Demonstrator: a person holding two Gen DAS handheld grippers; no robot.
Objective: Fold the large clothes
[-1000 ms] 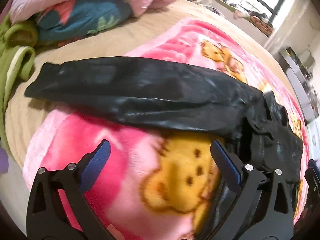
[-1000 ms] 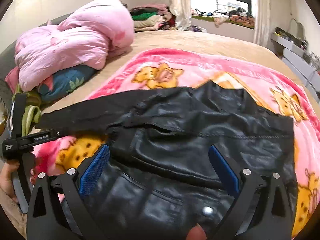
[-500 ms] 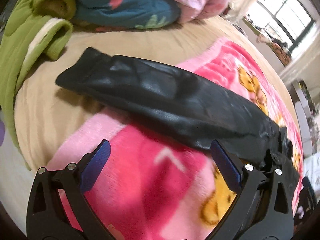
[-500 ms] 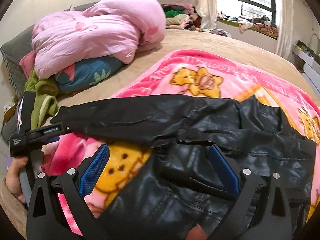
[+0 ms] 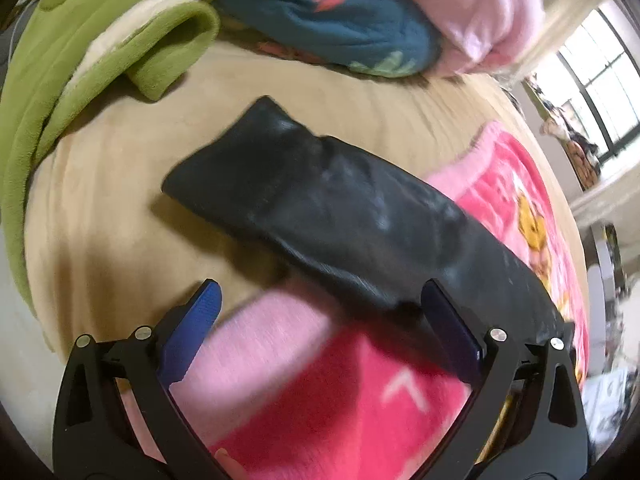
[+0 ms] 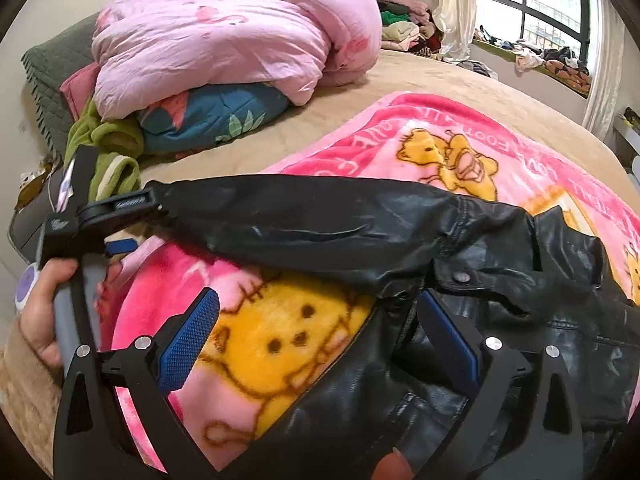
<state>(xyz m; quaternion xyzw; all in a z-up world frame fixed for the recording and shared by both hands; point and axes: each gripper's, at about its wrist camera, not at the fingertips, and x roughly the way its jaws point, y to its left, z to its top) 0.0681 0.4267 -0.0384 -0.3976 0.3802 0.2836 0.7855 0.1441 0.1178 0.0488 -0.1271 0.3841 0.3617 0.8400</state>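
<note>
A black leather jacket [image 6: 500, 300] lies on a pink bear-print blanket [image 6: 280, 340] on the bed. One sleeve [image 5: 332, 208] stretches out flat toward the bed's left side, its cuff on the tan sheet. My left gripper [image 5: 320, 316] is open and empty, hovering just short of the sleeve near its cuff end; it also shows in the right wrist view [image 6: 116, 220] beside the cuff. My right gripper [image 6: 320, 320] is open and empty above the blanket and the jacket's lower left edge, below the shoulder.
A pink duvet [image 6: 224, 44], a blue floral pillow [image 6: 216, 116] and a green fleece garment [image 5: 80, 64] pile up at the head of the bed. The tan sheet [image 5: 104, 216] ends at the bed's left edge. Clothes lie along the window sill [image 6: 552, 60].
My left gripper has moved left along the sleeve toward its cuff. My right gripper has shifted left off the jacket's body toward its left edge. Both stay open.
</note>
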